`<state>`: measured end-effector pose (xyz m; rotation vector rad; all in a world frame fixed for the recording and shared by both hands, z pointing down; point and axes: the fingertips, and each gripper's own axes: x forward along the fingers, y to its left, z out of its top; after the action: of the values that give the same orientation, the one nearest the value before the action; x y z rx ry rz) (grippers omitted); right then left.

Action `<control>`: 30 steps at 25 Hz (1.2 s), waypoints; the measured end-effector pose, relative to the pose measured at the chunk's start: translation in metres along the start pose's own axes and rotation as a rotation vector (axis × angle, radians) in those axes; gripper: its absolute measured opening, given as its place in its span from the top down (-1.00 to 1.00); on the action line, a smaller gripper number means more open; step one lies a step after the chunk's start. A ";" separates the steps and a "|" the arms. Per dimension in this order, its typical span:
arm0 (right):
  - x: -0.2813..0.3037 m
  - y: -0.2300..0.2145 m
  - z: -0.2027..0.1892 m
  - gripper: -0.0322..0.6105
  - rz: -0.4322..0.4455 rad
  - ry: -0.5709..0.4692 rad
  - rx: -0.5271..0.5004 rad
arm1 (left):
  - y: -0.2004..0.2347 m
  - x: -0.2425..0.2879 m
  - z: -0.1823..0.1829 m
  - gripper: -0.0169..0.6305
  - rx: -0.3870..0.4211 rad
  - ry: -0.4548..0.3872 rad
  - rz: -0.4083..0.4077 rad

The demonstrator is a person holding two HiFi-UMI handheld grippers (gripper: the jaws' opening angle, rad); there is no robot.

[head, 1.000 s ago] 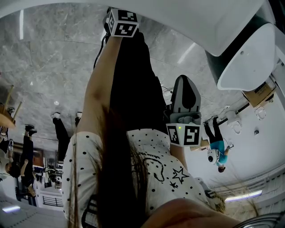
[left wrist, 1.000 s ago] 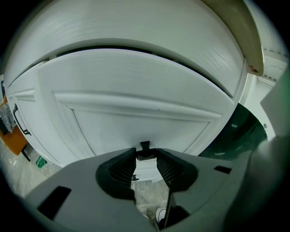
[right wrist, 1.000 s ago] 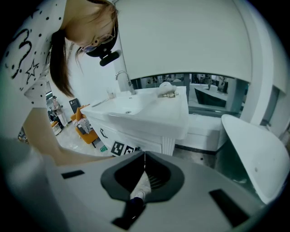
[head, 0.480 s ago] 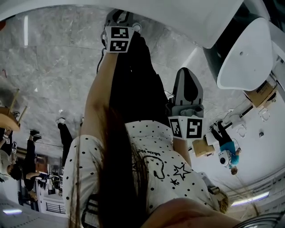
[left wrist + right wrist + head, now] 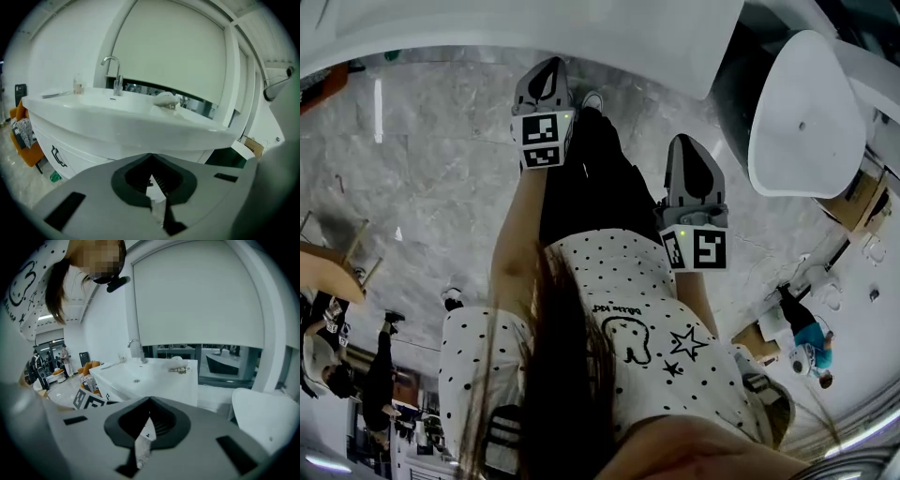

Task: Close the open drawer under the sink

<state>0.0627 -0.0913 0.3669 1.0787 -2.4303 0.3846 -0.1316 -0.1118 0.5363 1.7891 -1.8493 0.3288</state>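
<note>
The white sink cabinet (image 5: pixel 117 119) with its chrome tap (image 5: pixel 112 75) fills the left gripper view; a drawer front with a black handle (image 5: pixel 57 157) shows low on its left side, and I cannot tell whether any drawer stands open. My left gripper (image 5: pixel 151 155) is shut with nothing between its jaws, which have just been closing. It hangs in the air in front of the cabinet, touching nothing. My right gripper (image 5: pixel 150 400) is also shut and empty, looking over the basin (image 5: pixel 140 373) from further back. In the head view the left gripper (image 5: pixel 553 66) and the right gripper (image 5: pixel 689 142) hover above the marble floor.
A white rounded tub (image 5: pixel 802 112) stands to the right of the cabinet, also seen as the tub (image 5: pixel 265 420). An orange chair (image 5: pixel 26 140) with cloth on it sits left of the cabinet. Small items lie on the counter by the tap. People stand further off in the room.
Both grippers have risen toward the head camera, the left one much more than the right. The left gripper's marker cube has slid from the top edge down into the frame.
</note>
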 end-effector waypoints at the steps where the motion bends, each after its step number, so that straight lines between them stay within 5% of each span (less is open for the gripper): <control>1: -0.001 0.000 0.006 0.86 0.001 -0.016 -0.005 | -0.003 -0.007 0.010 0.93 -0.012 -0.008 -0.003; 5: -0.017 -0.006 0.038 0.86 -0.008 -0.060 -0.021 | -0.026 -0.048 0.052 0.93 -0.044 -0.036 -0.030; 16: -0.052 -0.011 0.109 0.86 -0.018 -0.236 -0.035 | -0.071 -0.158 0.205 0.93 0.005 -0.331 -0.073; 22: -0.053 -0.017 0.127 0.86 0.005 -0.281 -0.049 | -0.093 -0.180 0.220 0.93 0.063 -0.369 -0.092; 30: -0.062 -0.021 0.112 0.86 0.084 -0.265 -0.126 | -0.120 -0.196 0.207 0.93 0.035 -0.397 -0.054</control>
<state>0.0824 -0.1133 0.2410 1.0319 -2.6974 0.1179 -0.0631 -0.0655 0.2379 2.0377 -2.0614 -0.0197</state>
